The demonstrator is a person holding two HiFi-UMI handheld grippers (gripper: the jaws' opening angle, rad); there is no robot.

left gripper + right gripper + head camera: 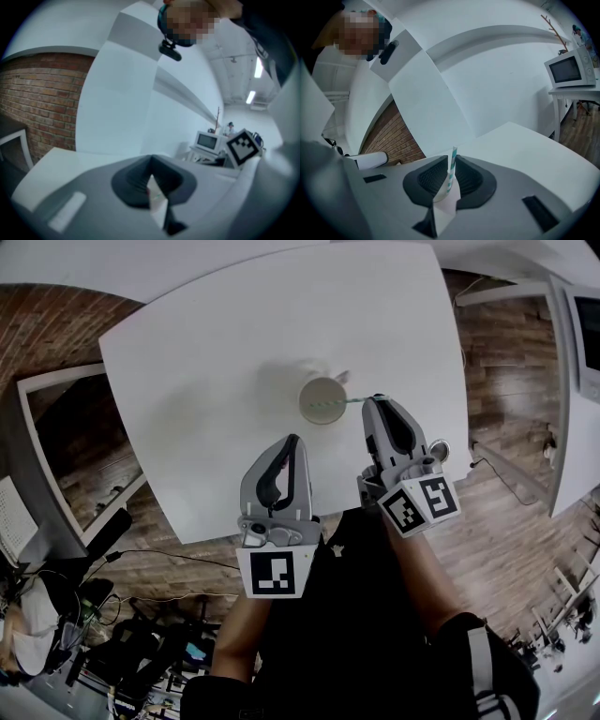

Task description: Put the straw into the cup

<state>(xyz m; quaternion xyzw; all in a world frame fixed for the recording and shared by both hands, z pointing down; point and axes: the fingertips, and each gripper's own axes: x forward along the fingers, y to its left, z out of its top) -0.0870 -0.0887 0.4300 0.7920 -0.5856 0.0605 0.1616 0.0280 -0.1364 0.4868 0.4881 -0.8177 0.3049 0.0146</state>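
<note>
1. Tabletop (206, 352): white and broad. Of the task's things, only the cup is seen standing on it, set near the middle where both tools can reach it.
2. Left tool (293, 440): clenched on nothing, its jaws pressed together in the left gripper view. It is held nearer the body and apart from the cup. It is judged to be parked out of the way, since the cup is not being steadied.
3. Right tool (373, 401): clamped on the straw, which is seen pinched between the ribbed pads in the right gripper view. The tool is held just beside the cup, on the cup's right, so that the straw can be fed over the rim.
4. Cup (303, 401): pale and upright, with its open mouth facing up. It is touched by neither tool.
5. Straw (354, 400): striped teal and white and gripped crosswise by the right tool. Its free length runs from the tool's tip leftward to the cup. Its far end lies at the right rim, over the mouth. Whether that end has dipped below the rim cannot be told. Insertion is judged to be under way, with the straw not yet let go.
</note>
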